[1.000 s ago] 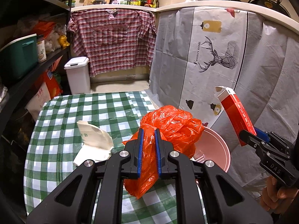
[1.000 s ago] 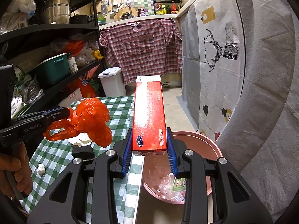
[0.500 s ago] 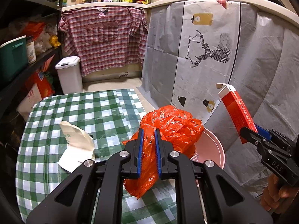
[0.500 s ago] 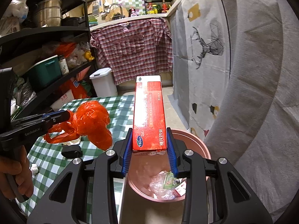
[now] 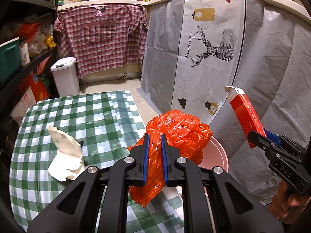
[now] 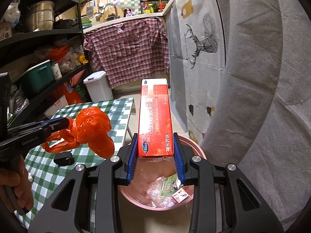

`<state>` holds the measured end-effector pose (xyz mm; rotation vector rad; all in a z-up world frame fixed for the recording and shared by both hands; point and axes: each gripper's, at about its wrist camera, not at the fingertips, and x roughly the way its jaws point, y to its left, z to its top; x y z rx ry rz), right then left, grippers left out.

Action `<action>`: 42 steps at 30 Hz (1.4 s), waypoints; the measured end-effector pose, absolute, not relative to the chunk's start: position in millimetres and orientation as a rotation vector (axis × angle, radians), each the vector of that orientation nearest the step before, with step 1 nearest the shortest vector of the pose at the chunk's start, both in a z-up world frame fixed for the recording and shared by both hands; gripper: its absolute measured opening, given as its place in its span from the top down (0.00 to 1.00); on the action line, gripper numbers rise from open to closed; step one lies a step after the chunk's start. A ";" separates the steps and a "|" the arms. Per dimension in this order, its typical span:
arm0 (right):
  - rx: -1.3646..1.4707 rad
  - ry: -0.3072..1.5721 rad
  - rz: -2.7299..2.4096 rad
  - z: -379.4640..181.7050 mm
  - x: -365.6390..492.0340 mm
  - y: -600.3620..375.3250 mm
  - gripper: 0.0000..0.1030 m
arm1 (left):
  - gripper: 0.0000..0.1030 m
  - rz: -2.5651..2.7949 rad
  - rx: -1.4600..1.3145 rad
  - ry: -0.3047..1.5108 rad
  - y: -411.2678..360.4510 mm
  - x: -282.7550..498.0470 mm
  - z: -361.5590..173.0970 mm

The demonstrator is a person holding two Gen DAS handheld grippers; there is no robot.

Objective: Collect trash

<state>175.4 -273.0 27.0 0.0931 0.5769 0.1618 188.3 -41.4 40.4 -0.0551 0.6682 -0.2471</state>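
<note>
**Two pieces of trash hanging over the pink bin**

The left tool is pinching a crumpled orange plastic bag between nearly closed pads, and the bag is bulging ahead of the fingertips and sagging below them. The right tool is clamping the near end of a red medicine carton at a moderate width, the pads pressing on its two narrow sides. Directly below and just ahead of the right tool, the pink bin is sitting beside the checked surface, already holding wrappers and a small red box.

The carton's long axis is running straight out along the right tool's fingers, rising away from them, with its open flap end pointing up and forward, as the left wrist view shows.

What could go wrong, as I judge it: the carton is reaching well beyond the far rim of the bin, so letting go as it is tilting now could tip it over the edge onto the floor. The bag is hanging partly over the surface's edge, not fully above the bin; released there, the light film could drift or catch on the rim. A crumpled paper wrapper is waiting left of the left tool.
</note>
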 end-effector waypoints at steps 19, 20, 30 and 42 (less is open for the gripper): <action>0.114 0.635 0.117 9.6 196.1 -292.2 0.67 | 0.89 -0.290 -0.040 0.721 -86.7 211.2 19.8; 0.116 0.637 0.116 9.0 196.9 -292.6 0.67 | 0.89 -0.290 -0.040 0.724 -87.9 212.9 18.7; 0.111 0.671 0.097 -0.4 203.9 -293.4 0.48 | 0.53 -0.316 -0.041 0.706 -94.9 212.7 19.4; 0.127 0.618 0.143 11.2 191.5 -281.9 0.52 | 0.62 -0.256 -0.052 0.617 -42.8 186.0 45.4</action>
